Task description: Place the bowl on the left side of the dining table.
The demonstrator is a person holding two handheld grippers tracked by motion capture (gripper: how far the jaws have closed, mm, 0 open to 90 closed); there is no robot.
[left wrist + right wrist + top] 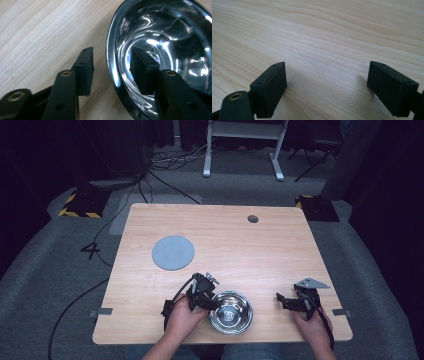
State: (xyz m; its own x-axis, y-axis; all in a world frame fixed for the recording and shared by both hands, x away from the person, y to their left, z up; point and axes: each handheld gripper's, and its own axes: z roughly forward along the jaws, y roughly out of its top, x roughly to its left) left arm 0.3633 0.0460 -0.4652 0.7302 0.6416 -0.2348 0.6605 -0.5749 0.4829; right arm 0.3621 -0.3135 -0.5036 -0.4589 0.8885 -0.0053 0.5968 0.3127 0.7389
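A shiny steel bowl (231,312) sits upright near the table's front edge. My left gripper (212,302) is at the bowl's left side. In the left gripper view the jaws of the left gripper (111,53) straddle the bowl (162,32) at its rim, one jaw outside over the wood and the other inside the bowl. A gap shows between the outer pad and the rim, so the pads are not pressing. My right gripper (281,300) rests low at the front right, well apart from the bowl. Its jaws (327,75) stand wide open over bare wood.
A flat grey round disc (173,252) lies on the wooden table (260,250) behind and left of the bowl. A small dark hole (253,218) marks the far side of the tabletop. Cables and a white desk frame (245,145) are on the floor beyond.
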